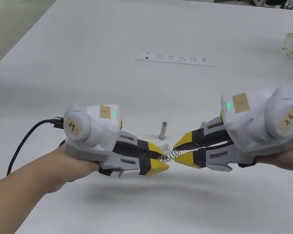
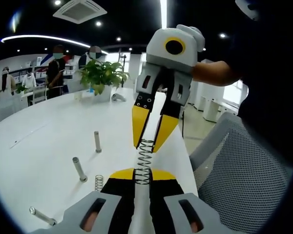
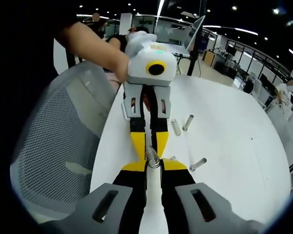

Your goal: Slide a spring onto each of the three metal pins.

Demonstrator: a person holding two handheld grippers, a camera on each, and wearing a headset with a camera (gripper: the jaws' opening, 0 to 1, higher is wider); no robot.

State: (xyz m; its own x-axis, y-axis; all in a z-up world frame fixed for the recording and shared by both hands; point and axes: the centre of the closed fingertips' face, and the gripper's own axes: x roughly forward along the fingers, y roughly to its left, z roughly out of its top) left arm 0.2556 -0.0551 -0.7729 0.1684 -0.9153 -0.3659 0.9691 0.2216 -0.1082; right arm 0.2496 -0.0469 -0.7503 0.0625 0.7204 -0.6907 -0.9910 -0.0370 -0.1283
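While both grippers meet tip to tip above the white desk, a spring stretches between them, held off the surface. The left gripper has its jaws clenched on one end. The right gripper pinches the other end, its jaws drawn into a narrow V. Seen from the left gripper view, a far pin and a middle pin stand upright on the desk. A second spring stands just beside the middle pin, and a near pin lies flat. A power strip lies well beyond.

Left gripper, right gripper tip-to-tip, clamped.
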